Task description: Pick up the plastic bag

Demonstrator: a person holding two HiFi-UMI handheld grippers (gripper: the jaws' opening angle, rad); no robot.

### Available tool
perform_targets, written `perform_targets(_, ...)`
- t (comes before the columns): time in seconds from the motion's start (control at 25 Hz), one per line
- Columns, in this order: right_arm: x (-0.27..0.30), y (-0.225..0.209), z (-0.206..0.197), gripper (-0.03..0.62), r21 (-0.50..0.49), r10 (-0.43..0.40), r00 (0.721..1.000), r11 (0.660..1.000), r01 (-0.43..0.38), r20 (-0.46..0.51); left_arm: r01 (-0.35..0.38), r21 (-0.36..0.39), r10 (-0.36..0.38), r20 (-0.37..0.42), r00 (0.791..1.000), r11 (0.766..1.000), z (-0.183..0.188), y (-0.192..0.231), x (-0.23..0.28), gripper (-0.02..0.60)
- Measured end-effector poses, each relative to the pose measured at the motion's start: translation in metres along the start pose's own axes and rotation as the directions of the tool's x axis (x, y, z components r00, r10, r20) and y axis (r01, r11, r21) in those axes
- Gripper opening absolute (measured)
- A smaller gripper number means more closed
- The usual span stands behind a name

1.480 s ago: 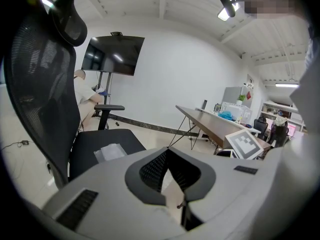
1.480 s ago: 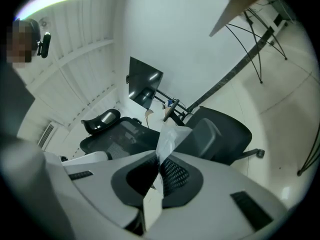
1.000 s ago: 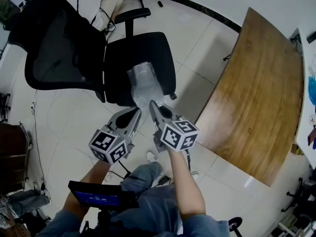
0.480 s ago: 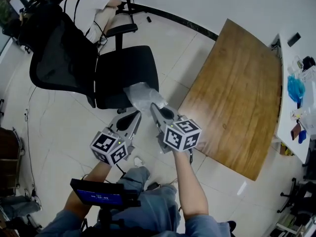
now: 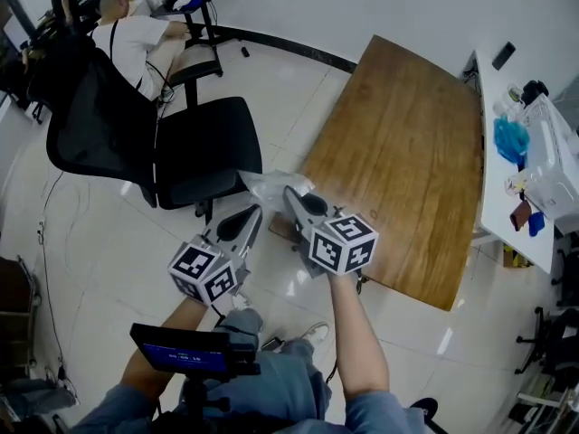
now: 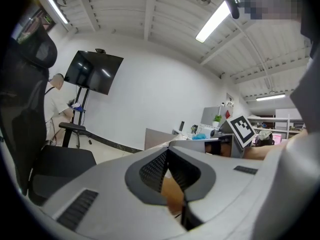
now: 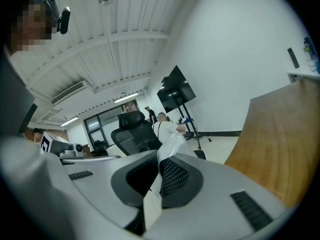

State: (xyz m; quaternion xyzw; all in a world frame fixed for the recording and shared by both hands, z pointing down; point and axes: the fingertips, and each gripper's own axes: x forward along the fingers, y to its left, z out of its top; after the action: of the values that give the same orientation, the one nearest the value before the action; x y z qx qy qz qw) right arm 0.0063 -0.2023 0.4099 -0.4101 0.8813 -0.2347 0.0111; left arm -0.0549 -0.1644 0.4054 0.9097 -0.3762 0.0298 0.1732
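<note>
Plastic bag hangs clear of the floor, between the black chair and the wooden table; your right gripper has its jaws pinched tight on the bag's edge; your left gripper, just beside it, has its jaws closed together, empty.

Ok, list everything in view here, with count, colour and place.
plastic bag: one, clear, crumpled, held between chair and table
office chair: one, black, left of the bag
table: one, brown wood, right of the grippers
desk: one, white, far right, small items on it
seated person: one, white top, upper left
monitor: one, black, on a stand by the wall
screen device: one, black with blue display, bottom edge
left gripper: one, grey, jaws together, nothing between them
right gripper: one, grey, shut on the bag
</note>
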Motion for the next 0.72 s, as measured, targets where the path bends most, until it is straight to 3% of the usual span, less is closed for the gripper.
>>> perform_targets(0.36,-0.073,-0.009,0.013,0.007,-0.043,0.004,1.0,0.999,-0.003,0.006,0.065,0.041,-0.066,0.026,0.997,0.997,0.011,-0.064,0.022,0.018)
perform_targets(0.72,-0.145,-0.035,0.017,0.006,-0.05,-0.054,0.998,0.997,0.054,0.013,0.13,0.069,-0.131,0.02,0.991,0.989,0.005,-0.129,0.044,0.018)
